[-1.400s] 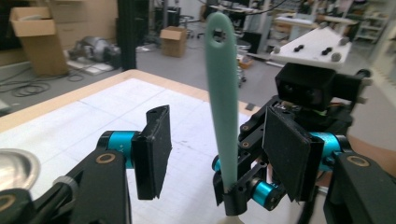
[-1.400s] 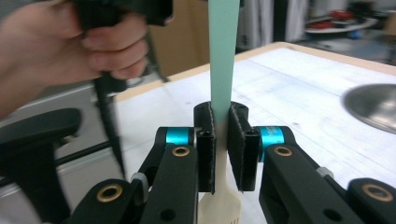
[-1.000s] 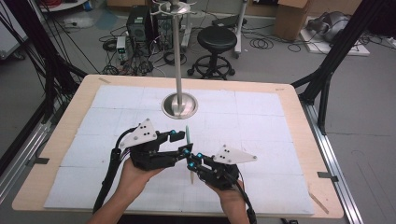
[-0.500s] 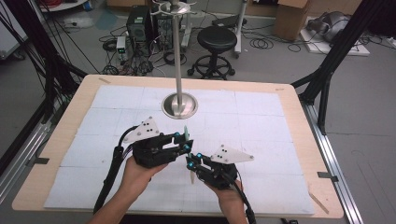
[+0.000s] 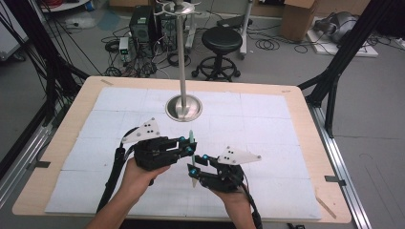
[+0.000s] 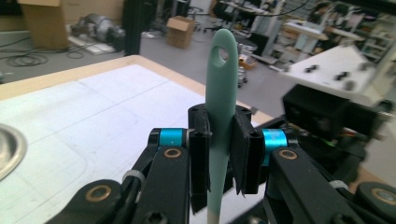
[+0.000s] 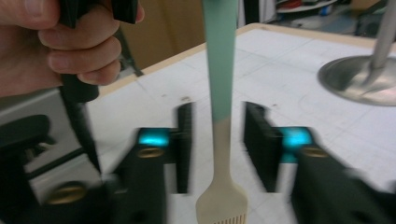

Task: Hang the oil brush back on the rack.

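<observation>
At the near middle of the counter (image 5: 305, 119), you hold a teal-handled brush (image 5: 191, 143) upright between your two hands, above the white mat (image 5: 267, 124). Your left hand-held gripper (image 5: 187, 148) has just been closing and is now clamped on the teal handle: in the left gripper view, the black pads (image 6: 201, 140) press the handle (image 6: 218, 116) from both sides, with the hanging hole at its top end standing clear above them. Your right hand-held gripper (image 5: 195, 172), just beside the left and a little nearer to you, has just been opening; in the right gripper view its jaws stand apart on either side of the brush (image 7: 220, 140), around the cream lower part, and neither pad touches it. That picture is blurred around the right gripper's jaws. The cream head with its short bristles (image 7: 223, 210) hangs low between those jaws, pointing down towards the mat.

Your left hand (image 5: 138, 174) wraps the body of its gripper, and your fingers (image 7: 79, 51) show large at the upper left of the right gripper view. A grey three-cornered plate (image 5: 143, 130) rides on top of the left gripper, and another sits on the right one.

Farther off, towards the middle of the counter, a steel pole rises from a round metal base (image 5: 184, 107), well apart from the brush. Beyond the far edge, a black stool (image 5: 222, 40) stands on the floor among loose cables.
</observation>
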`<move>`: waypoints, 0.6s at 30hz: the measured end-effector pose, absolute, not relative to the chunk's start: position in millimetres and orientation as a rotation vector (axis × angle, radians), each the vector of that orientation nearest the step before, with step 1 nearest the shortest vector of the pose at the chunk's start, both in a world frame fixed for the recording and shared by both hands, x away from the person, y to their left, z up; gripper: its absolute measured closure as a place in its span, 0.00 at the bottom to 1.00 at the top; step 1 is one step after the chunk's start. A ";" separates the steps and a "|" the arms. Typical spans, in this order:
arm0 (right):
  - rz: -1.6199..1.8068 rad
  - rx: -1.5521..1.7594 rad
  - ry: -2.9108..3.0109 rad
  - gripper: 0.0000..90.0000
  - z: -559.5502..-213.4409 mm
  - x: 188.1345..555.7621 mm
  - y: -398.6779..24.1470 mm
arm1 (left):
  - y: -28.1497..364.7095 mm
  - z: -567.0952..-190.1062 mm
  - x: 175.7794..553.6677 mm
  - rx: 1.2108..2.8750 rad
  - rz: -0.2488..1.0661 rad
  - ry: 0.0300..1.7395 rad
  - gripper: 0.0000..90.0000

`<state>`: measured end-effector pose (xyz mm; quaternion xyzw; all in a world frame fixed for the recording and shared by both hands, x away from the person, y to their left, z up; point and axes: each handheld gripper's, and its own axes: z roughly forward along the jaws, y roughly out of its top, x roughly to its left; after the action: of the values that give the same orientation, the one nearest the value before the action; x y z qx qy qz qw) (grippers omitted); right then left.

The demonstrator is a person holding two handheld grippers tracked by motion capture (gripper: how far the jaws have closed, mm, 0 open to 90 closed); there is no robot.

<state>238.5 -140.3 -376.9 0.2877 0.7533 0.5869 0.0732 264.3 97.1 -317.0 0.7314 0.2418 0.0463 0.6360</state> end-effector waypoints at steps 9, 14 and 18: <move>1.940 0.594 2.309 0.47 -374.8 239.5 -162.8 | 113.6 -312.6 267.6 1.661 -0.017 0.350 0.87; 2.001 0.461 2.369 0.51 -373.1 239.6 -166.4 | 117.5 -311.9 267.0 1.652 -0.086 0.264 0.88; 2.082 0.338 2.413 0.56 -373.2 243.3 -160.8 | 118.8 -311.3 264.2 1.631 -0.156 0.179 0.88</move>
<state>243.3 -160.8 -373.2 0.1053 0.7526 0.6493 -0.0314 264.2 118.8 -311.3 0.7263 0.0798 -0.0693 0.6792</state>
